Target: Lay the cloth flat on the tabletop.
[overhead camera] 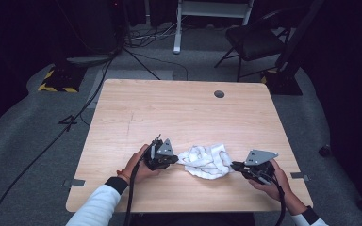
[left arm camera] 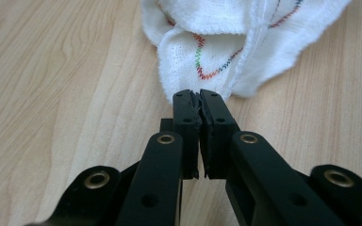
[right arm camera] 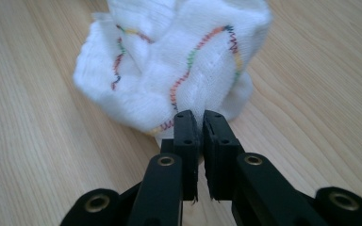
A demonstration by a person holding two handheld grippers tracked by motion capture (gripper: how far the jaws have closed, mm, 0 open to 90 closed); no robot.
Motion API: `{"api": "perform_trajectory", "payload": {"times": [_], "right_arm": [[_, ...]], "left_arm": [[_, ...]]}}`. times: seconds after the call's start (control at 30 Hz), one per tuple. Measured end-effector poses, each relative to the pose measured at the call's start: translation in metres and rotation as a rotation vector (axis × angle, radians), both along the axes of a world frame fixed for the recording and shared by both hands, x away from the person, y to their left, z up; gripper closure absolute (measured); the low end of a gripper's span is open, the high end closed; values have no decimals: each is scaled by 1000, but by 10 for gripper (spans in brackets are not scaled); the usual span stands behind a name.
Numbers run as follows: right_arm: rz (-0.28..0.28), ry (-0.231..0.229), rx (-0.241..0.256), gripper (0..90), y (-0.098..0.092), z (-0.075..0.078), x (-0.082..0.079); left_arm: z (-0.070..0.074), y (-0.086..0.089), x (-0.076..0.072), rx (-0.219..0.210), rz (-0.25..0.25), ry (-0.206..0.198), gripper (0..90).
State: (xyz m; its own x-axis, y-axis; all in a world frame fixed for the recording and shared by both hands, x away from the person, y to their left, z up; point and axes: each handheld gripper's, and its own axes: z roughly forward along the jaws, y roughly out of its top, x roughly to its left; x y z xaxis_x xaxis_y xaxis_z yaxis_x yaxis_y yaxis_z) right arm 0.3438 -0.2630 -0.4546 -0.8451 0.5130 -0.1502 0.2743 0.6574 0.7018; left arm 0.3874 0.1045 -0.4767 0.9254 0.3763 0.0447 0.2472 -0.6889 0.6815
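Note:
A crumpled white cloth (overhead camera: 206,160) with multicoloured zigzag stitching lies near the front middle of the wooden table (overhead camera: 179,113). My left gripper (overhead camera: 175,159) is at its left end, jaws shut on an edge of the cloth (left arm camera: 202,61). My right gripper (overhead camera: 234,165) is at its right end, jaws shut on a fold of the cloth (right arm camera: 169,66). In the left gripper view the gripper (left arm camera: 199,96) pinches the hem. In the right gripper view the gripper (right arm camera: 197,117) pinches the cloth just below a stitched line.
A round cable hole (overhead camera: 219,93) sits near the table's far edge. Beyond the table stand a black chair (overhead camera: 257,40) and a white desk frame (overhead camera: 202,14), with cables across the grey floor (overhead camera: 28,127). Tape marks (overhead camera: 77,182) flank the front corners.

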Motion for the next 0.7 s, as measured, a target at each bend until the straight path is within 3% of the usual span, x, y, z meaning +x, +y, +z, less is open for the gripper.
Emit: {"api": "perform_trajectory", "payload": {"times": [0.27, 0.37, 0.53, 0.7], "right_arm": [[-69, 1, -27, 898, -18, -11, 9], [-104, -25, -92, 900, -17, -17, 14], [-152, -27, -33, 819, -25, -14, 18], [-129, -40, 18, 690, -17, 0, 11]], "left_arm": [[2, 14, -2, 16, 39, -1, 863], [3, 18, -7, 34, 52, -13, 863], [12, 27, -23, 15, 57, -35, 849], [12, 21, -34, 5, 47, -56, 609]]}}
